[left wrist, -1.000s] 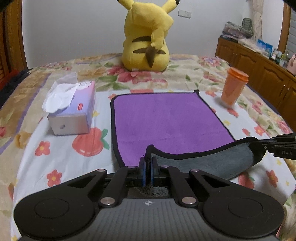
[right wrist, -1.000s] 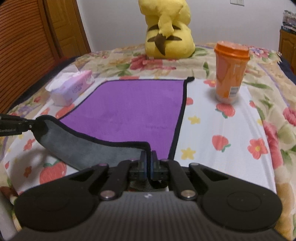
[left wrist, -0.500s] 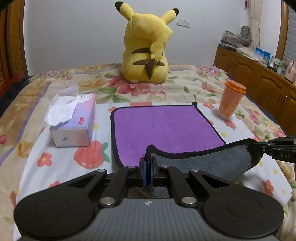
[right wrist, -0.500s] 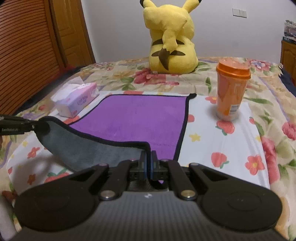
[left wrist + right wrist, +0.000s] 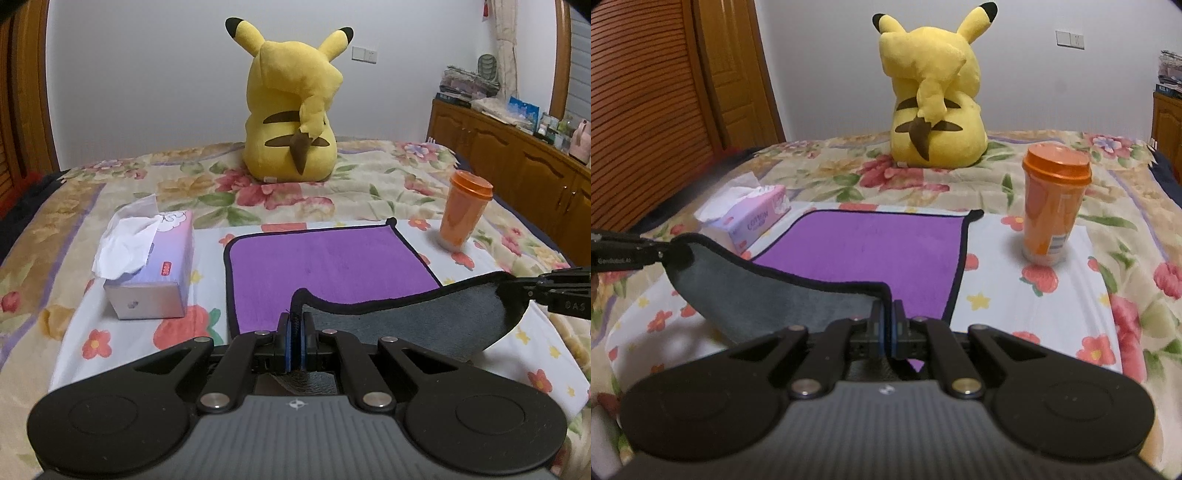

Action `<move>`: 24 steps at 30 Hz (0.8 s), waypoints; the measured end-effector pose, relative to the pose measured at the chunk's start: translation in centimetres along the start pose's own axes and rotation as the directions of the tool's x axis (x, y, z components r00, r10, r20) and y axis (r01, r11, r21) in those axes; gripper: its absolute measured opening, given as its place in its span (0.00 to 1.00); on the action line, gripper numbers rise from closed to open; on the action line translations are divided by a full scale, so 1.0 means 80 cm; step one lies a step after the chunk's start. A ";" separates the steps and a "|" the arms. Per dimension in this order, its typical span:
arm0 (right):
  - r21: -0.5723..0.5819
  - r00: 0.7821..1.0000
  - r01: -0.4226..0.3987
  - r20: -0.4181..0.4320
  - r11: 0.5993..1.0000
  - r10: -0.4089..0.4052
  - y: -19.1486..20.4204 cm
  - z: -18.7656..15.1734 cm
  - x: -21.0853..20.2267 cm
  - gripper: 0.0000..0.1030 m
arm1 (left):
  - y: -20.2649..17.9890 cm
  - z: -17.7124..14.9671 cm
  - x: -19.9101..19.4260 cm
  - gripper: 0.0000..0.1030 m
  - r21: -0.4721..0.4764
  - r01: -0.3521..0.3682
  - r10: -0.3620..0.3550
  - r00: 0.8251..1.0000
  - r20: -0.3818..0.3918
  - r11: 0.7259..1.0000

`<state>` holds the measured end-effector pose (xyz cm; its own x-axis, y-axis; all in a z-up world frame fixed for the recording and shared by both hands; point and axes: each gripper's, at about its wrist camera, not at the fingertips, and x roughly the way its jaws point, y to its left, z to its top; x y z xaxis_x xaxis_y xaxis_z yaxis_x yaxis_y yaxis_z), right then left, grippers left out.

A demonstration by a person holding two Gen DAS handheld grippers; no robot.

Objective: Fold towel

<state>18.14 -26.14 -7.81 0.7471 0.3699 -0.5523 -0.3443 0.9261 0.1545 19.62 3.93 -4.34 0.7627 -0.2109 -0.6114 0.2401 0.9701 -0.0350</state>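
Observation:
A purple towel (image 5: 325, 262) with black trim and a grey underside lies on the bed; it also shows in the right wrist view (image 5: 871, 251). My left gripper (image 5: 295, 325) is shut on its near left corner. My right gripper (image 5: 886, 317) is shut on its near right corner and also shows at the right edge of the left wrist view (image 5: 517, 286). The near edge is lifted off the bed between them, grey side (image 5: 424, 321) facing me. The far half lies flat.
A tissue box (image 5: 147, 269) sits left of the towel. An orange lidded cup (image 5: 463, 210) stands at its far right corner. A yellow plush toy (image 5: 291, 110) sits behind. Wooden cabinets (image 5: 517, 155) run along the right, a wooden door (image 5: 731, 70) at the left.
Both grippers have risen with the towel's near edge, lifting it higher off the bed; more of the room shows above the bed.

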 end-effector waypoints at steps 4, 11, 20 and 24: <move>-0.007 1.000 0.003 0.009 1.000 -0.003 -0.001 0.005 0.003 0.04 | 0.000 0.004 0.006 0.08 0.013 -0.007 0.007 1.000 0.000 1.000; -0.027 1.000 0.004 0.001 1.000 -0.004 -0.005 0.005 0.014 0.04 | 0.000 0.010 0.021 0.08 0.041 -0.021 0.022 1.000 -0.008 0.999; -0.040 1.000 0.005 -0.017 0.999 -0.006 -0.010 0.006 0.027 0.04 | 0.003 0.015 0.033 0.07 0.059 -0.023 0.024 1.000 -0.009 0.998; -0.045 1.000 0.006 -0.015 0.999 -0.007 -0.010 0.008 0.030 0.04 | 0.002 0.018 0.039 0.07 0.067 -0.024 0.024 1.000 -0.007 0.997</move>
<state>20.58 -25.97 -8.75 0.7408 0.3622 -0.5657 -0.3647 0.9241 0.1142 22.88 3.31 -5.09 0.7644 -0.1866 -0.6172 0.2618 0.9646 0.0326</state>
